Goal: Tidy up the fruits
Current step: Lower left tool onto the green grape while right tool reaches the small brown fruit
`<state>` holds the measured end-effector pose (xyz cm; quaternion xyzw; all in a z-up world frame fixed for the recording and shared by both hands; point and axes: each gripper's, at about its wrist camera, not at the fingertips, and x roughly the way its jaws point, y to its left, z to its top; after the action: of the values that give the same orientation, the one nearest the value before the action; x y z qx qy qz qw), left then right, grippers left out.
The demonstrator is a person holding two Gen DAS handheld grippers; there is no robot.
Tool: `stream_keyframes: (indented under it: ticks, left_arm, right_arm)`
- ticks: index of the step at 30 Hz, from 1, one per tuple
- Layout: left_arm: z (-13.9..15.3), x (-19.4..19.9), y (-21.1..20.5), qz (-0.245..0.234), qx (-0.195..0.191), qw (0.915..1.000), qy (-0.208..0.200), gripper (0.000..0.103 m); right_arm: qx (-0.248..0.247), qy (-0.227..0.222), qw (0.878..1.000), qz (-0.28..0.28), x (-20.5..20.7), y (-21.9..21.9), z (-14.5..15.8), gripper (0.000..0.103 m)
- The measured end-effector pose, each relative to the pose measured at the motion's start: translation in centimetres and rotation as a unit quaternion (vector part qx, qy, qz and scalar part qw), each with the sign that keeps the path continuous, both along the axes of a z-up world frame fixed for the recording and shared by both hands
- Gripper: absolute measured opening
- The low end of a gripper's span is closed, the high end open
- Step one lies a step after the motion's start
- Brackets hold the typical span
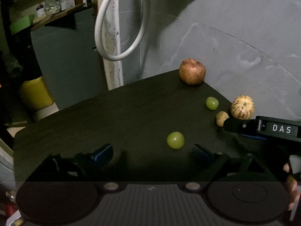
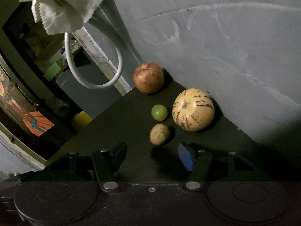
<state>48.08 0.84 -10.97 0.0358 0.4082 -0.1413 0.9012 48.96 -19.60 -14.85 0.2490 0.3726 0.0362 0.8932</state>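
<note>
On the dark table [image 1: 116, 116] lie a red apple [image 1: 192, 74], a green grape [image 1: 212, 103], a second green grape [image 1: 175, 140], a small brown fruit [image 1: 221, 118] and a striped yellow melon [image 1: 242, 107]. My left gripper [image 1: 152, 153] is open and empty, just short of the nearer grape. My right gripper [image 2: 151, 157] is open and empty, just short of the small brown fruit [image 2: 160, 134]. Beyond it lie a grape [image 2: 159, 112], the melon [image 2: 193, 109] and the apple [image 2: 148, 77]. The right gripper's finger [image 1: 242, 126] shows at the right of the left wrist view.
A grey wall [image 2: 225, 47] runs along the table's far right side. A white cable loop [image 1: 114, 28] and a white cloth [image 2: 62, 5] hang above the far corner. A yellow container [image 1: 34, 94] stands on the floor beyond the table's left edge.
</note>
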Motion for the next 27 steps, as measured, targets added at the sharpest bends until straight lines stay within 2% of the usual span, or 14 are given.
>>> stream_keyframes:
  ticks: [12,19,22,24,27]
  left_arm:
    - [-2.0,2.0,-2.2,-0.009,0.002,1.0000,0.003,0.075]
    - [-2.4,2.2,-2.9,-0.017,0.003,0.9999,0.002,0.055]
    - [-2.6,2.3,-3.2,-0.022,0.007,0.9997,0.004,0.046]
    - [-2.6,2.3,-3.4,-0.024,0.010,0.9997,0.001,0.043]
    - [-2.5,2.4,-3.4,-0.024,0.005,0.9997,0.003,0.037]
  right_arm:
    - [0.001,-0.023,1.000,-0.004,0.9,0.0,-0.8,0.056]
    - [-0.001,-0.028,0.999,-0.016,1.3,0.0,-0.9,0.054]
    - [-0.009,-0.028,0.999,-0.021,1.3,0.1,-1.1,0.045]
    - [-0.013,-0.026,0.999,-0.026,1.5,0.2,-1.1,0.035]
    - [-0.009,-0.026,0.999,-0.030,1.7,0.1,-1.3,0.029]
